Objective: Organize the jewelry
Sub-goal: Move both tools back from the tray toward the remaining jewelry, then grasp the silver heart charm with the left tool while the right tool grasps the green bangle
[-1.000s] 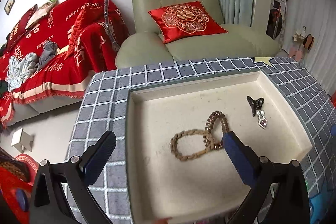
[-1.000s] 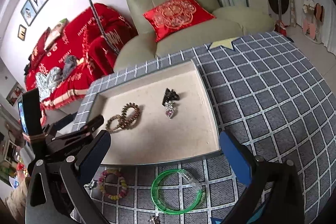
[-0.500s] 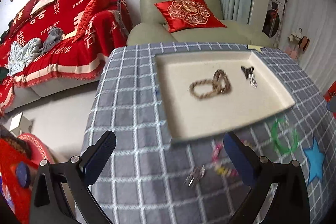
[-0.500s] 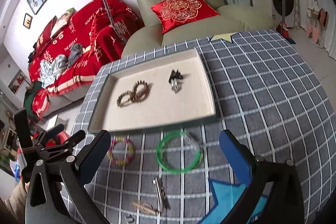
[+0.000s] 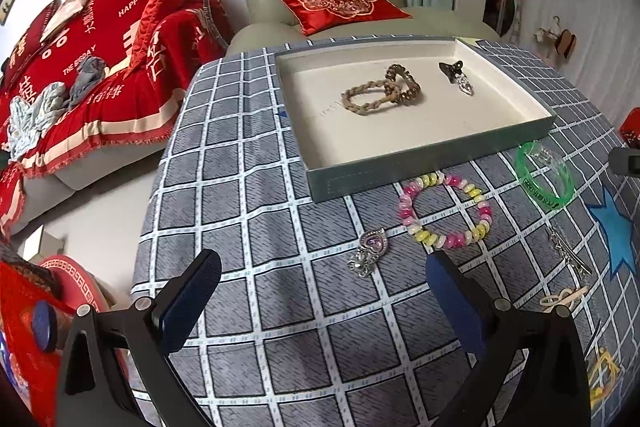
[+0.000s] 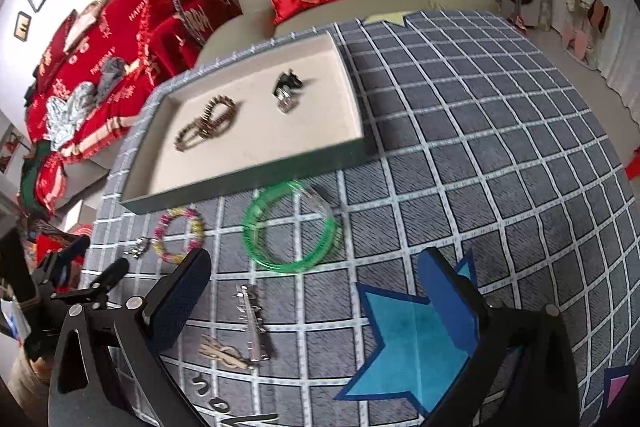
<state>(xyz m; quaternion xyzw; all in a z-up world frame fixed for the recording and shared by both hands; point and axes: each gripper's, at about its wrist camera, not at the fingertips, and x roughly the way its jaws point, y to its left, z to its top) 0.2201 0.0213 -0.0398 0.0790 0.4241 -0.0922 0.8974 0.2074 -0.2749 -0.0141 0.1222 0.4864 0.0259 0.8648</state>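
Progress: partly done. The shallow grey-green tray with cream lining (image 5: pixel 432 163) holds three pieces: a braided gold-coloured chain bracelet (image 5: pixel 366 98) touching a dark bronze beaded bracelet (image 5: pixel 404 85), and, well apart toward the right side, a small black claw clip with a silver pendant (image 5: pixel 456 75).

Left on the counter (image 5: pixel 248 187), which is covered in grey checked cloth, all in front of the tray:
- pink, yellow and white beaded bracelet (image 5: pixel 444 211), just beside the tray's near wall
- translucent green plastic bangle (image 6: pixel 290 227), near the same wall, to the right of the beads
- silver heart-shaped brooch with a purple stone (image 5: pixel 370 253), near the beaded bracelet
- silver bar-shaped hair clip (image 6: pixel 252 323)
- pale gold looped clip (image 6: pixel 222 351), touching or just beside the bar clip (cannot tell which)

So three in, five out, as far as these views show.

Grippers: left gripper (image 5: pixel 320 291) has its fingers spread wide, holding nothing, above the cloth near the brooch. Right gripper (image 6: pixel 316 291) likewise released and empty, over the cloth nearer than the green bangle, beside a blue star patch (image 6: pixel 416 339).

Change from one second ago: the left gripper was then low over the tray, straddling the two linked bracelets; it has since pulled back to the near counter, bracelets left lying in the tray. The right view has also retreated, so the hair clips now show. No piece appears to have shifted (tray contents match).
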